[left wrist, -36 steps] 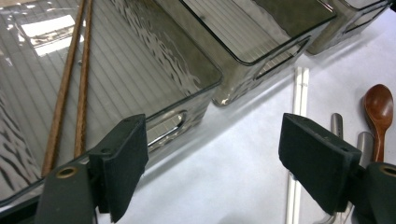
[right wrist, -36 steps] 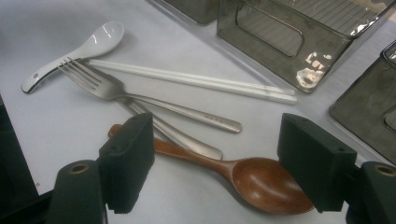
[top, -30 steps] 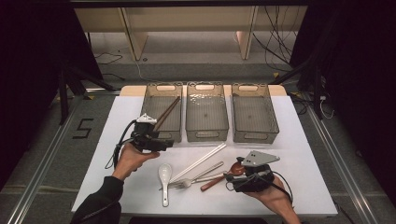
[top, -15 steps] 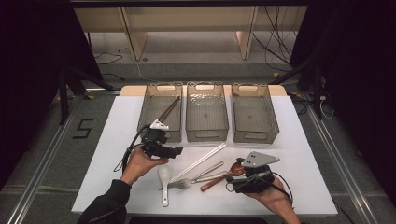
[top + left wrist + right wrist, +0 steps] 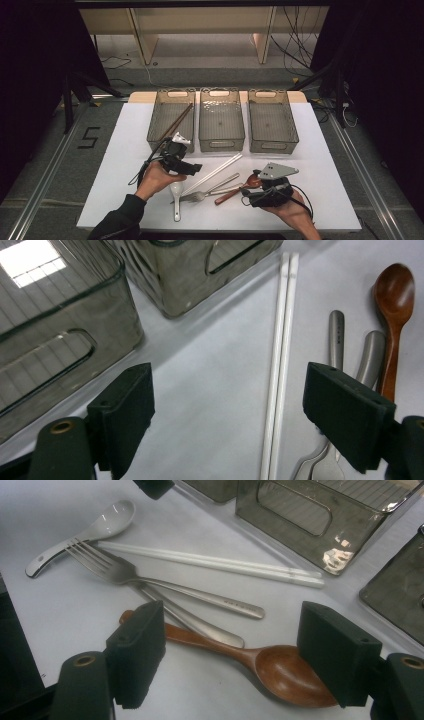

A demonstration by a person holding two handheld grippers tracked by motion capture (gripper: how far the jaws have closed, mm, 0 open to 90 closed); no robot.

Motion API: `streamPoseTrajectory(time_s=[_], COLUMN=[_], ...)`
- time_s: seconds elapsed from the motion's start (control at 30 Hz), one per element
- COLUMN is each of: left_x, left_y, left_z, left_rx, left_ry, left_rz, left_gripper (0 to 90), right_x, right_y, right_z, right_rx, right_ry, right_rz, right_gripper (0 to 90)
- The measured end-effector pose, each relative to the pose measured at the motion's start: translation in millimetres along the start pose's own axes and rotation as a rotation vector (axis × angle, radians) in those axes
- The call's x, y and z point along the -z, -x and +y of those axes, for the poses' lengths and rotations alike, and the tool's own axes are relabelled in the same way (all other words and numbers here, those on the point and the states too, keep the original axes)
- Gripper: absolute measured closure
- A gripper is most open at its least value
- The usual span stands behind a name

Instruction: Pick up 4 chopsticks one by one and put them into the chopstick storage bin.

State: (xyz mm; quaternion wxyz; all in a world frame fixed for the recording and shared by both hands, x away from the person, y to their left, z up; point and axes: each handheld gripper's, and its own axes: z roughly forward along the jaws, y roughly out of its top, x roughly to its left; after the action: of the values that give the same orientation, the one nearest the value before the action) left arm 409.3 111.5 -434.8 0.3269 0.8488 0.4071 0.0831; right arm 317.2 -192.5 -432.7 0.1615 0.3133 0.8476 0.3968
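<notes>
The left claw (image 5: 227, 415) is released above the white chopsticks (image 5: 281, 365). The right claw (image 5: 230, 655) is released too, with the wooden spoon (image 5: 280, 672) between its jaws, at 5 o'clock on the desk (image 5: 125, 150).

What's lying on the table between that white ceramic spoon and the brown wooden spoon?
Between the white ceramic spoon and the brown wooden spoon lie two pieces of silver metal cutlery, a fork crossing over a second handle, seen best in the right gripper view.
</notes>
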Motion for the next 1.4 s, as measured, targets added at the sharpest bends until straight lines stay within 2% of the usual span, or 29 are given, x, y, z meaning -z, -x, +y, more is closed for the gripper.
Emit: streamPoseTrajectory(time_s=[0.27,0.5,0.8,0.93,1.4], left_x=[-18.6,-30.5,-38.9,-42.0,-45.0], left_y=[6.8,8.6,13.2,16.1,20.5], left_z=[-1.7,-4.8,-5.2,-4.7,-4.4], left_rx=[-0.026,-0.041,-0.075,-0.089,-0.138], left_ry=[-0.076,-0.132,-0.157,-0.166,-0.194], left_rz=[0.009,-0.010,-0.034,-0.027,-0.019], left_gripper=[21.1,29.2,41.6,46.9,55.5], right_x=[-1.2,-2.3,-2.5,-2.6,-2.2], right_y=[-0.7,-1.0,-1.1,-0.9,-0.6], right_z=[-0.1,-0.5,-0.6,-0.8,-0.3], right_rx=[0.002,0.000,-0.001,-0.001,-0.003], right_ry=[-0.005,-0.008,-0.009,-0.008,-0.010], right_rz=[0.005,0.005,0.007,0.008,0.009], right_gripper=[28.4,28.4,28.4,28.4,28.9])
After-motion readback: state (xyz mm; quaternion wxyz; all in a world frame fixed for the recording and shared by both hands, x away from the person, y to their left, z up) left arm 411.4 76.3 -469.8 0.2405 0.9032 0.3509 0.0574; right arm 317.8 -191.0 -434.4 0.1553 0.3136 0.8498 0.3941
